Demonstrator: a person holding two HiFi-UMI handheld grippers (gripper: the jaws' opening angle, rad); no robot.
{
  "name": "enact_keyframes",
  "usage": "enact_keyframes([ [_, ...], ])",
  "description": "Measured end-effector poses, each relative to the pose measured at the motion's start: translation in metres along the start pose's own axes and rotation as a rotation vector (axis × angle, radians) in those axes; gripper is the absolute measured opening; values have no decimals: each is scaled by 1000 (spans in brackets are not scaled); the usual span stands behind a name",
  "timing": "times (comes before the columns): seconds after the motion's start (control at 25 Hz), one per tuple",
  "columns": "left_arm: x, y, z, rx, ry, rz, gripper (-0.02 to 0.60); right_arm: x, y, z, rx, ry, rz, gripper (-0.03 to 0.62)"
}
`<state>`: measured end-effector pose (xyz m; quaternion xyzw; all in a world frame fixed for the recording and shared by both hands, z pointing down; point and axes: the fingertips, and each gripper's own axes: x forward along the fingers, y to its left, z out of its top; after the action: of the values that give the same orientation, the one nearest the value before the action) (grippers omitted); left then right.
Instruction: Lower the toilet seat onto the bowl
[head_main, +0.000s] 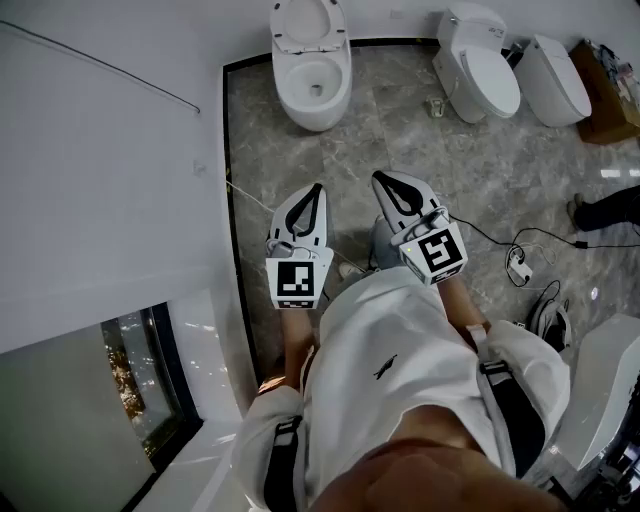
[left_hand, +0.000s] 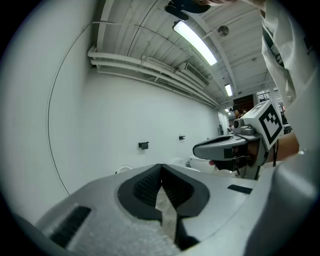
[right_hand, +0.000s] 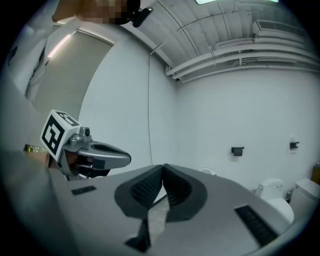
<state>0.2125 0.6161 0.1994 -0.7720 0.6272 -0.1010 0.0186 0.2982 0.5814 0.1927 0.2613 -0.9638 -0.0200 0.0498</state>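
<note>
White toilet seat (head_main: 308, 22) stands raised over its bowl (head_main: 316, 98), far off. Left gripper (head_main: 318, 187) and right gripper (head_main: 377, 176) hang near, closed and empty, presumably because the approach has not begun.

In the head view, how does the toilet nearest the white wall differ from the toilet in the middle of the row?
The toilet nearest the wall has its seat raised, so its open bowl shows; the middle toilet has its lid down, covering the bowl. The toilet nearest the wall points straight toward the viewer; the middle toilet is turned at an angle. Both are white and stand on the grey stone floor.
</note>
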Motion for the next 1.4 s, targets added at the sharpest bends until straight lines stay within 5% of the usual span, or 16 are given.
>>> enact_keyframes([
  [0.6, 35, 19, -2, 15, 7, 14, 28, 40, -16, -4, -58, 15, 25, 33],
  [1.4, 154, 83, -2, 12, 45, 36, 29, 144, -113, -6, -47, 23, 55, 32],
])
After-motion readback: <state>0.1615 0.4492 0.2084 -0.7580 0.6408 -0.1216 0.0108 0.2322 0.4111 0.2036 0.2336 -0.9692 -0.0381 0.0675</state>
